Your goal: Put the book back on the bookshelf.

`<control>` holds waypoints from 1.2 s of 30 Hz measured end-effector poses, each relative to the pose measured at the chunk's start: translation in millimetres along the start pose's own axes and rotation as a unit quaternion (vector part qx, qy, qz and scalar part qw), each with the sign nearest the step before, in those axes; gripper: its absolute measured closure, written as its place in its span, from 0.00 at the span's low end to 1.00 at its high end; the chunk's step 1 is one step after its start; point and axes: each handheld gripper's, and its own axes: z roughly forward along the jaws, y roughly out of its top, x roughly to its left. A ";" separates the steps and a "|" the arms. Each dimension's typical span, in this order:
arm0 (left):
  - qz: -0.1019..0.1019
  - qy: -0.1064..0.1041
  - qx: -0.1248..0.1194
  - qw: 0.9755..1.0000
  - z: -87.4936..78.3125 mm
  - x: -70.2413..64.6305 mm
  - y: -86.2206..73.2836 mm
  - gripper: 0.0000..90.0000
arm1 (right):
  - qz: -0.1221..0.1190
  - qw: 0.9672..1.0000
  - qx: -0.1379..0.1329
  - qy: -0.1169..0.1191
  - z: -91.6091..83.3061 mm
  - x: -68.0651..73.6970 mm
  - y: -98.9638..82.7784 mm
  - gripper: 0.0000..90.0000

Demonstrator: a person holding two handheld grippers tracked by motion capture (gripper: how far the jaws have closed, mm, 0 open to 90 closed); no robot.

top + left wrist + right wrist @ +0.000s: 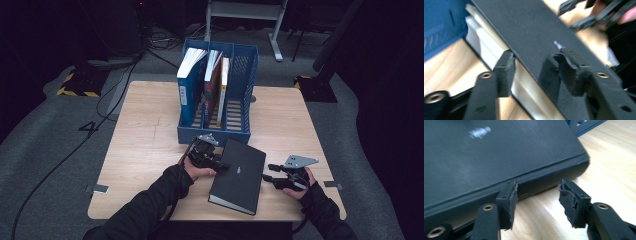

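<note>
Black book flat on the desk, low and a bit right of the middle of the high view, just in front of the blue rack. Three books standing in the rack, tipped to one side.

Left gripper at the book's left edge. In the left gripper view, one jaw down by the white pages, the other lying over the black cover. Jaws around the edge, partly apart. Hard to tell if the pads really press yet.

Right gripper just right of the book, at the right of the high view. In the right gripper view, jaws apart with nothing between them. Left pad close to the spine, maybe touching. Right pad over bare desk.

What could go wrong, as a guess:
- Weak hold on one thin edge. Heavy book, so likely to slip out or swing down when lifted.
- Only the cover caught and not the pages. Then book flopping open.
- Push from the right side too hard. Then book sliding into the rack, or off the front of the desk.
- Worn, torn pads on the right gripper. Less grab on a smooth cover.
- Little room in the rack with books leaning. Bump could knock them over.
</note>
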 end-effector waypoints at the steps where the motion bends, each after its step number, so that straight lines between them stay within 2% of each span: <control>1: 0.003 0.003 0.003 1.000 -0.3 -1.2 1.4 0.58 | -0.004 1.000 0.007 -0.013 0.4 -0.2 1.4 0.56; 2: 0.000 0.002 0.004 1.000 -0.1 -1.1 1.4 0.58 | -0.004 1.000 0.016 -0.024 1.1 -1.4 1.2 0.57; 4: -0.009 0.006 0.013 1.000 1.9 0.8 -0.2 0.57 | -0.004 0.999 0.029 -0.020 2.3 -3.0 -1.8 0.56; 6: -0.011 0.010 0.025 1.000 4.4 2.7 -1.7 0.55 | -0.023 0.998 0.049 -0.024 6.0 0.5 -3.9 0.57; 8: 0.002 0.035 0.050 0.998 9.8 0.7 -2.5 0.47 | -0.037 0.997 0.061 -0.034 9.2 3.6 -3.5 0.57; 9: 0.008 0.047 0.061 0.997 13.4 -1.7 -3.8 0.43 | -0.039 0.997 0.062 -0.035 10.0 4.1 -3.6 0.57; 11: 0.018 0.050 0.071 0.996 17.6 -6.5 -6.2 0.33 | -0.032 0.997 0.058 -0.030 9.7 3.0 -4.7 0.57; 14: 0.011 0.049 0.084 0.995 19.4 -10.8 -8.0 0.25 | -0.031 0.998 0.054 -0.028 8.7 3.4 -5.1 0.57; 16: -0.006 0.049 0.090 0.995 20.7 -11.1 -9.3 0.20 | -0.030 0.998 0.055 -0.026 8.7 3.4 -5.2 0.57; 18: -0.015 0.043 0.095 0.994 21.4 -11.6 -10.2 0.20 | -0.030 0.998 0.055 -0.024 8.8 3.5 -5.4 0.57; 20: -0.037 0.030 0.110 0.993 22.7 -10.2 -10.5 0.18 | -0.029 0.998 0.059 -0.022 9.4 3.4 -5.4 0.57; 21: -0.037 0.030 0.110 0.993 22.7 -10.2 -10.5 0.18 | -0.029 0.998 0.059 -0.022 9.4 3.4 -5.4 0.57; 22: -0.044 0.010 0.119 0.992 24.6 -9.8 -11.6 0.18 | -0.030 0.997 0.060 -0.023 9.9 3.9 -5.4 0.57; 23: -0.049 0.003 0.123 0.991 26.7 -10.2 -12.7 0.18 | -0.033 0.997 0.062 -0.023 10.0 4.0 -5.5 0.57; 24: -0.041 0.006 0.123 0.991 27.2 -11.3 -12.3 0.15 | -0.032 0.997 0.060 -0.022 10.1 3.8 -5.8 0.57; 25: -0.041 0.006 0.123 0.991 27.2 -11.3 -12.3 0.15 | -0.032 0.997 0.060 -0.022 10.1 3.8 -5.8 0.57; 27: -0.023 0.010 0.124 0.992 26.1 -12.9 -11.7 0.15 | -0.031 0.998 0.058 -0.020 10.2 3.4 -6.2 0.57; 29: -0.020 0.012 0.123 0.992 26.0 -13.4 -11.8 0.15 | -0.030 0.998 0.059 -0.019 10.2 3.3 -6.2 0.57; 32: -0.002 0.017 0.122 0.992 23.8 -13.8 -9.9 0.17 | -0.031 0.998 0.057 -0.019 10.2 3.2 -6.5 0.57; 36: -0.009 0.025 0.114 0.993 23.1 -12.4 -7.6 0.22 | -0.029 0.998 0.057 -0.016 10.3 2.6 -6.7 0.57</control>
